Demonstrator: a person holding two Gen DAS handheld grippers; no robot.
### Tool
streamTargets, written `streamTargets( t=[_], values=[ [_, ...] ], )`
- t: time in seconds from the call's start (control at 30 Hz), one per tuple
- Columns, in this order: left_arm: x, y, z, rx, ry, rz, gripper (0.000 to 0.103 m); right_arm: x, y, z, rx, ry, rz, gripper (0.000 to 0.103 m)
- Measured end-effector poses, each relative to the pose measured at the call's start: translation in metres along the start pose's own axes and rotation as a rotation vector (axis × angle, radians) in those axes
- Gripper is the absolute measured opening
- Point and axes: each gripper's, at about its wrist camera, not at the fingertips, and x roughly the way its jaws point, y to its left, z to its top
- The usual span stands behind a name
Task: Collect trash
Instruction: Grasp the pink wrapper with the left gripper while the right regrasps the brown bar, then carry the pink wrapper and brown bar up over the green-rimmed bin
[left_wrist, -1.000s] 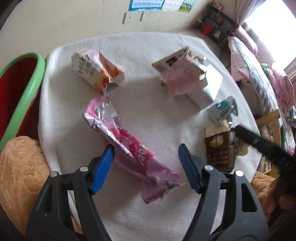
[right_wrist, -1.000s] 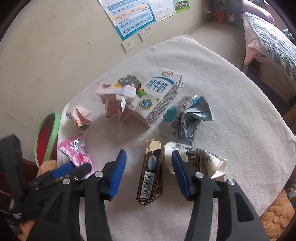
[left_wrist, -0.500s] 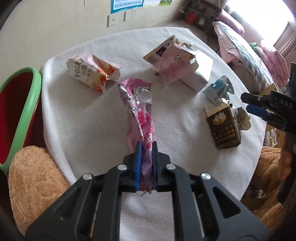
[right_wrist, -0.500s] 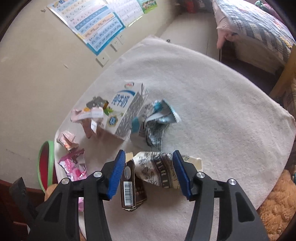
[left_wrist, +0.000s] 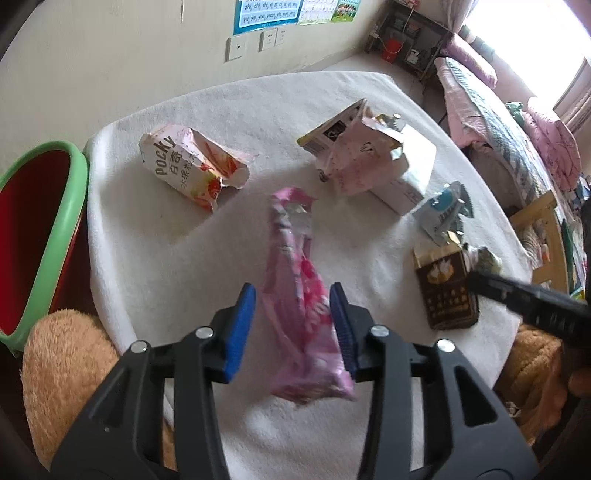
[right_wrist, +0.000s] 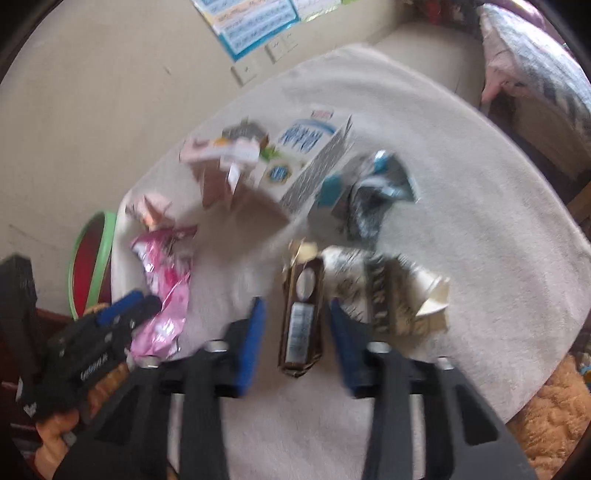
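Observation:
In the left wrist view, my left gripper (left_wrist: 291, 325) is open, its blue pads (left_wrist: 240, 325) on either side of a pink foil wrapper (left_wrist: 299, 295) that looks blurred and loose between them. In the right wrist view, my right gripper (right_wrist: 295, 336) is open and straddles a brown carton (right_wrist: 303, 314) lying on the white cloth; the pink wrapper (right_wrist: 166, 288) shows at left by the left gripper. The red bin with a green rim (left_wrist: 33, 236) stands at the table's left edge.
On the white cloth (left_wrist: 258, 110) lie a Pocky box (left_wrist: 188, 166), a torn pink and white carton (left_wrist: 369, 155), a blue-grey wrapper (left_wrist: 443, 210) and the brown carton (left_wrist: 447, 295). A crumpled paper cup (right_wrist: 388, 291) lies right of the brown carton. Tan plush (left_wrist: 62, 362) borders the table.
My left gripper was shut on the pink wrapper half a second ago and has since opened, the wrapper now loose between its pads. My right gripper moved down onto the brown carton.

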Motion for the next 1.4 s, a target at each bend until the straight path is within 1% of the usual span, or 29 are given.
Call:
streamTargets(
  t=[0.07,0.13,0.17,0.2,0.33,0.37,0.4,0.43,0.47,0.5,0.57,0.6,0.73,0.87,0.93,1.03,1.07,1.1,1.13,1.17,1.2,1.23,1.27,1.3,1.4],
  values=[
    [0.007,-0.002,0.001,0.004,0.013,0.007,0.039,0.004,0.004,-0.002,-0.009,0.015,-0.004,0.022],
    [0.012,-0.004,0.000,0.008,0.021,0.009,0.039,0.006,0.007,-0.001,-0.031,0.011,-0.038,0.022],
    [0.013,-0.006,0.000,0.013,0.023,0.010,0.040,0.006,0.008,-0.001,-0.038,0.006,-0.057,0.024],
    [0.015,-0.008,-0.001,0.019,0.027,0.011,0.040,0.008,0.009,-0.001,-0.035,0.005,-0.063,0.024],
    [0.020,-0.013,-0.002,0.040,0.030,0.028,0.040,0.017,0.007,0.000,-0.011,0.025,-0.048,0.024],
    [0.020,-0.013,-0.002,0.041,0.029,0.027,0.040,0.017,0.007,0.001,-0.014,0.022,-0.055,0.021],
    [0.020,-0.012,-0.002,0.040,0.027,0.024,0.040,0.017,0.009,0.001,-0.026,0.014,-0.060,0.021],
    [0.020,-0.011,-0.002,0.040,0.027,0.024,0.038,0.015,0.011,0.001,-0.039,0.001,-0.064,0.020],
    [0.019,-0.009,-0.003,0.041,0.023,0.023,0.033,0.013,0.013,0.002,-0.046,-0.010,-0.062,0.020],
    [0.017,-0.009,-0.003,0.043,0.020,0.019,0.021,0.010,0.015,0.003,-0.051,-0.025,-0.051,0.019],
    [0.011,-0.007,-0.004,0.052,0.006,0.029,0.017,0.004,0.017,0.005,-0.056,-0.060,-0.033,0.018],
    [0.007,-0.006,-0.004,0.054,-0.004,0.029,0.013,0.001,0.017,0.006,-0.058,-0.074,-0.030,0.018],
    [-0.016,-0.002,-0.006,0.058,-0.060,0.036,0.013,-0.004,0.021,0.007,-0.069,-0.103,-0.022,0.018],
    [-0.038,0.007,-0.009,0.026,-0.101,0.026,0.012,-0.007,0.028,0.006,-0.110,-0.111,-0.024,0.018],
    [-0.048,0.011,-0.010,0.008,-0.117,0.020,0.012,0.000,0.031,0.004,-0.128,-0.084,-0.029,0.018],
    [-0.059,0.017,-0.010,-0.020,-0.133,0.008,0.012,0.018,0.030,-0.002,-0.134,-0.005,-0.028,0.018],
    [-0.062,0.019,-0.010,-0.024,-0.139,0.005,0.012,0.024,0.031,-0.004,-0.142,0.015,-0.045,0.021],
    [-0.065,0.020,-0.010,-0.025,-0.146,0.006,0.012,0.028,0.033,-0.006,-0.161,0.015,-0.077,0.022],
    [-0.068,0.021,-0.010,-0.026,-0.153,0.007,0.012,0.029,0.035,-0.007,-0.189,0.002,-0.123,0.026],
    [-0.070,0.022,-0.010,-0.028,-0.160,0.006,0.012,0.031,0.037,-0.008,-0.223,0.003,-0.169,0.024],
    [-0.072,0.023,-0.011,-0.031,-0.164,0.003,0.012,0.034,0.040,-0.009,-0.252,0.008,-0.200,0.020],
    [-0.075,0.024,-0.011,-0.036,-0.168,-0.002,0.012,0.031,0.040,-0.010,-0.250,-0.005,-0.188,0.020],
    [-0.077,0.025,-0.010,-0.038,-0.174,-0.007,0.012,0.025,0.040,-0.009,-0.229,-0.018,-0.142,0.020],
    [-0.081,0.025,-0.010,-0.038,-0.185,-0.008,0.012,0.020,0.040,-0.008,-0.214,-0.031,-0.115,0.020],
    [-0.093,0.028,-0.010,-0.020,-0.223,0.011,0.012,-0.005,0.045,-0.004,-0.195,-0.105,-0.100,0.020]
  ],
)
